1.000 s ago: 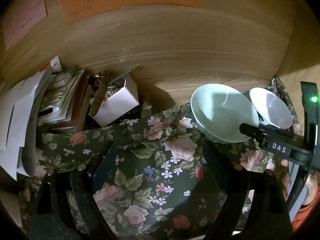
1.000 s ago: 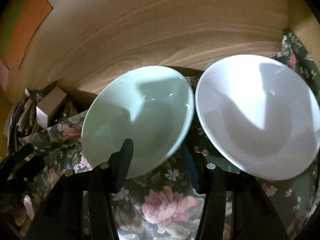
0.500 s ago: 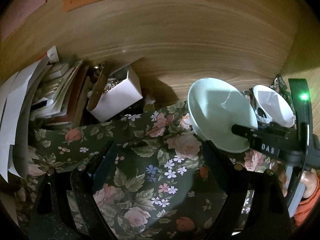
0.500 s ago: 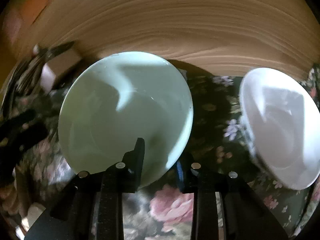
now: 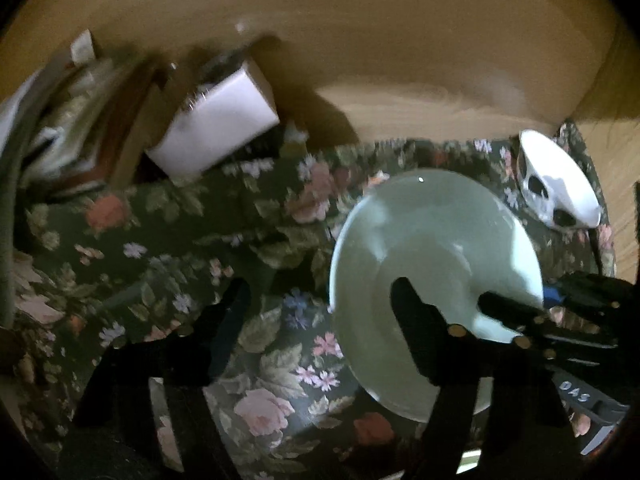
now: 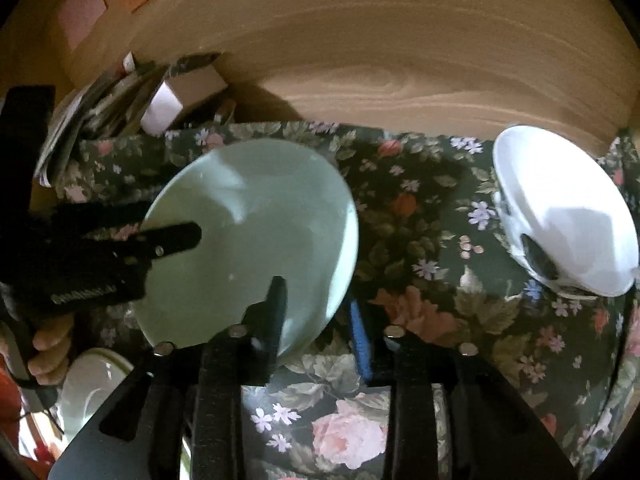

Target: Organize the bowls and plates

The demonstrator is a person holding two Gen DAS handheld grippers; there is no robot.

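A pale green bowl point(image 6: 256, 240) is tilted above the floral cloth point(image 6: 420, 208). My right gripper point(image 6: 316, 312) is shut on its near rim, one finger inside and the blue-padded one outside. It also shows in the left wrist view point(image 5: 436, 256), where my left gripper point(image 5: 320, 308) is open, its right finger over the bowl's inside and its left finger over the cloth. A white bowl point(image 6: 568, 212) with dark markings lies tilted at the far right; the left wrist view point(image 5: 556, 180) shows it too.
A wooden wall point(image 6: 400, 40) runs along the back. A white box point(image 5: 216, 128) and a stack of papers and books point(image 5: 68, 128) sit at the back left. Another white dish point(image 6: 92, 388) lies low on the left.
The green bowl has been drawn away from the wall and the white bowl, toward the front left. My left gripper has moved right, so its right finger now reaches over the bowl.
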